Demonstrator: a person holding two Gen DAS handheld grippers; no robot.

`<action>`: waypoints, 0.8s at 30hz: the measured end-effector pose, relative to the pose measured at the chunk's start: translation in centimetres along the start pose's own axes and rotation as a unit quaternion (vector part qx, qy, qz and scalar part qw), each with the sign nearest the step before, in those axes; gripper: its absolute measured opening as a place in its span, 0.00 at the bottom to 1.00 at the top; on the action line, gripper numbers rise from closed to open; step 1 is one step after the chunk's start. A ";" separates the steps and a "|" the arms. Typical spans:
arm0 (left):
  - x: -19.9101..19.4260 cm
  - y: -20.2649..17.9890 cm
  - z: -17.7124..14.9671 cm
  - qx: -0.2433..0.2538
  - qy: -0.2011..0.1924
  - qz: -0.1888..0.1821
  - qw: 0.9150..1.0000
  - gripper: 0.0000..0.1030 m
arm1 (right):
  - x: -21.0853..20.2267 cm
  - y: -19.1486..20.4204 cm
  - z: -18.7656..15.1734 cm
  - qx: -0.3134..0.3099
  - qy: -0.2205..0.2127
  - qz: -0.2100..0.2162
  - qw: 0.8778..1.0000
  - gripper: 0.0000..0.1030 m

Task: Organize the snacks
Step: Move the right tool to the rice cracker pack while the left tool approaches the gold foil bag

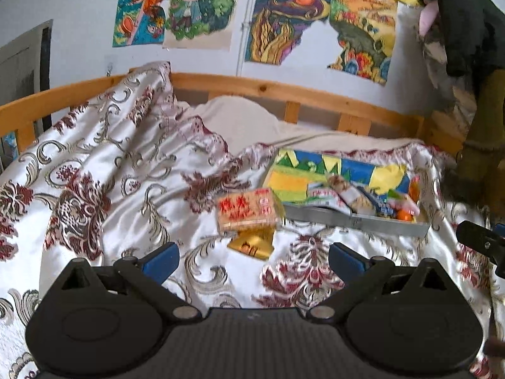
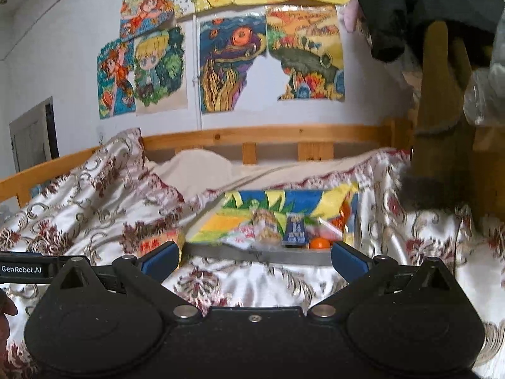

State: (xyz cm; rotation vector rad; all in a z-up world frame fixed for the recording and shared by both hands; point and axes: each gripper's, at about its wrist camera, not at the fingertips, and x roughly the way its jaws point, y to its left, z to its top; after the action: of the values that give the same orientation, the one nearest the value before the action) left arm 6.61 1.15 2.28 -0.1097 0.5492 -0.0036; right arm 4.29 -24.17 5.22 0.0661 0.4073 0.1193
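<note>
A shallow grey tray [image 1: 363, 220] lined with a bright drawing lies on the bedspread and holds several snack packets [image 1: 353, 197]. Just left of the tray rests an orange snack box with red characters [image 1: 247, 210], and a gold packet [image 1: 252, 246] lies in front of it. My left gripper [image 1: 252, 260] stands open low over the spread, just short of the gold packet, with nothing between its blue pads. In the right wrist view the tray [image 2: 252, 254] and its packets [image 2: 268, 229] sit straight ahead. My right gripper [image 2: 254, 257] is open and empty in front of the tray's near wall.
A patterned white and red bedspread [image 1: 110, 170] covers the bed, bunched up at the left. A wooden rail [image 1: 252, 87] runs along the wall behind. Dark clothing [image 1: 464, 25] hangs over a post at the right. The other gripper's edge [image 1: 483, 240] shows at far right.
</note>
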 end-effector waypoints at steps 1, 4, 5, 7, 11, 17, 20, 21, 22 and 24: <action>0.1 0.0 -0.3 0.001 0.003 0.001 1.000 1.00 | 0.1 0.0 -0.3 0.001 0.006 -0.001 1.000 0.99; 0.6 0.2 -1.0 0.001 0.016 0.003 1.000 1.00 | 0.6 0.0 -1.1 0.005 0.022 -0.003 1.000 0.99; 0.8 0.3 -1.1 0.001 0.021 0.004 1.000 1.00 | 0.8 0.1 -1.3 0.005 0.026 -0.002 1.000 0.99; 1.1 0.3 -1.3 0.001 0.030 0.007 1.000 1.00 | 1.2 0.4 -1.7 0.003 0.034 0.000 0.999 0.99; 1.7 0.4 -1.6 0.004 0.039 0.012 0.999 1.00 | 1.8 0.6 -2.3 -0.001 0.044 0.002 0.999 0.99; 2.4 0.6 -1.9 0.005 0.050 0.017 0.999 1.00 | 2.7 0.6 -3.0 0.002 0.060 0.002 0.998 0.99; 2.8 0.6 -2.1 0.006 0.055 0.018 0.998 1.00 | 3.1 0.5 -3.4 0.004 0.067 0.002 0.998 0.99; 3.0 0.6 -2.1 0.005 0.058 0.017 0.998 1.00 | 3.3 0.5 -3.5 0.005 0.069 0.002 0.998 0.99; 3.1 0.6 -2.2 0.004 0.061 0.016 0.998 1.00 | 3.4 0.4 -3.6 0.006 0.070 0.002 0.997 0.99; 3.3 0.7 -2.2 -0.003 0.068 0.013 0.998 1.00 | 3.6 0.3 -3.8 0.008 0.073 0.000 0.997 0.99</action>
State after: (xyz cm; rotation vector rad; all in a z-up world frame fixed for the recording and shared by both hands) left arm 8.26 1.52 -1.44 -0.1089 0.6865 0.0151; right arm 6.01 -23.21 0.42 0.0735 0.5541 0.1220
